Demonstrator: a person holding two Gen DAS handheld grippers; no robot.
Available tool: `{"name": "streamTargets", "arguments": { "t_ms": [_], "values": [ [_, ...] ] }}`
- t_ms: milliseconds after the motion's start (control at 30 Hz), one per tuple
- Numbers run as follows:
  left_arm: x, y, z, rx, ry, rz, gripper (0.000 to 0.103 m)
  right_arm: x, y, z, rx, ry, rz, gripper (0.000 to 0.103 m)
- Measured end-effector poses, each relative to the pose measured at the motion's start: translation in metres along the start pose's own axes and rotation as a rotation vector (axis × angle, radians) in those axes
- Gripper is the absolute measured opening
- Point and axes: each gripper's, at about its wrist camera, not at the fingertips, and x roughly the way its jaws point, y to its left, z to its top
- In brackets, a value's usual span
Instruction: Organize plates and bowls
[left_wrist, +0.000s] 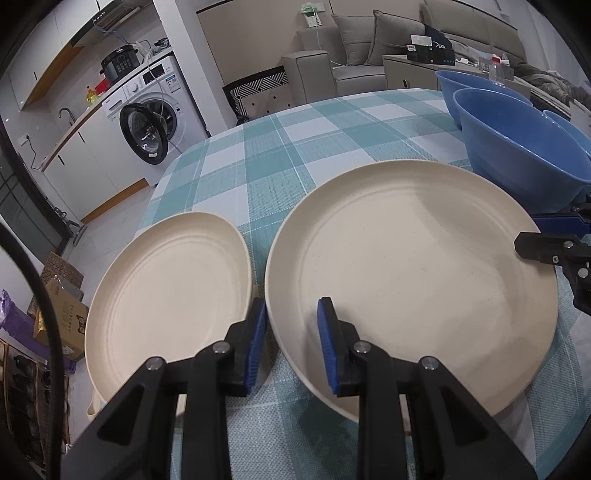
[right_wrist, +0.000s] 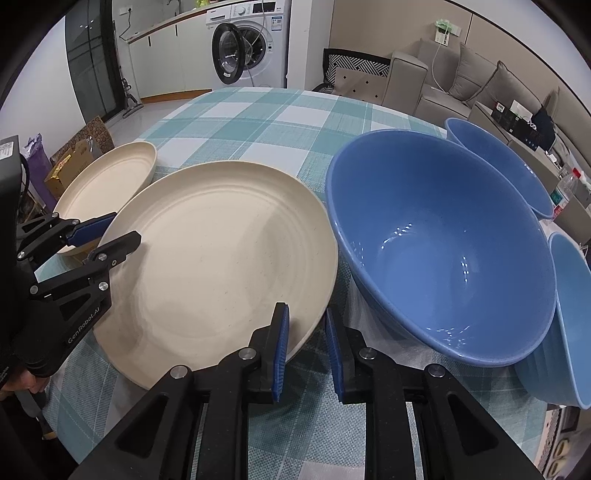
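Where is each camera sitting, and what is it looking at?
Left wrist view: rides the left gripper, looking across its open fingers astride the rim of the big cream plate, the small cream plate beside it; the right gripper shows at the edge.
Right wrist view: rides the right gripper, open astride the same plate's opposite rim, beside a blue bowl; the left gripper shows.
Shared: both plates, the bowls, checked tablecloth, washing machine.

Two cream plates (left_wrist: 410, 280) (left_wrist: 173, 295) lie flat beside three upright blue bowls (right_wrist: 443, 243).
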Motion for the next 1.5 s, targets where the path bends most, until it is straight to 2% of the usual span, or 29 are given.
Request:
{"name": "streamTargets", "arguments": {
  "t_ms": [333,500,567,700,767,867,1100,1233,1367,1400,1433,1500],
  "values": [
    [0.0,0.008,0.002,-0.051,0.004,-0.06,0.031,0.0,-0.008,0.002,0.042,0.007,0.053,0.021],
    [-0.001,0.013,0.003,-0.075,0.009,-0.108,0.036,-0.004,-0.011,0.002,0.051,-0.001,0.078,0.028],
    [-0.002,0.015,0.003,-0.088,0.011,-0.125,0.036,-0.006,-0.011,0.003,0.056,-0.007,0.085,0.04],
    [-0.008,0.023,0.005,-0.127,0.003,-0.154,0.042,-0.012,-0.012,0.005,0.069,-0.02,0.101,0.05],
    [-0.012,0.029,0.006,-0.145,-0.007,-0.159,0.05,-0.016,-0.01,0.006,0.059,-0.027,0.096,0.061],
    [-0.017,0.035,0.008,-0.167,-0.012,-0.158,0.051,-0.023,-0.006,0.006,0.048,-0.037,0.128,0.075],
    [-0.02,0.051,0.01,-0.23,0.002,-0.173,0.053,-0.035,0.004,0.007,0.027,-0.049,0.148,0.085],
    [-0.025,0.062,0.01,-0.258,-0.007,-0.176,0.063,-0.043,0.005,0.008,0.046,-0.059,0.197,0.094],
    [-0.028,0.07,0.01,-0.273,-0.014,-0.173,0.066,-0.05,0.013,0.011,0.02,-0.082,0.185,0.1],
    [-0.028,0.074,0.009,-0.284,-0.011,-0.175,0.069,-0.053,0.015,0.012,0.013,-0.094,0.175,0.101],
    [-0.029,0.076,0.009,-0.295,-0.01,-0.175,0.079,-0.055,0.016,0.013,0.008,-0.103,0.171,0.101],
    [-0.03,0.083,0.008,-0.322,-0.017,-0.176,0.081,-0.058,0.019,0.015,0.003,-0.118,0.17,0.102]
  ]
}}
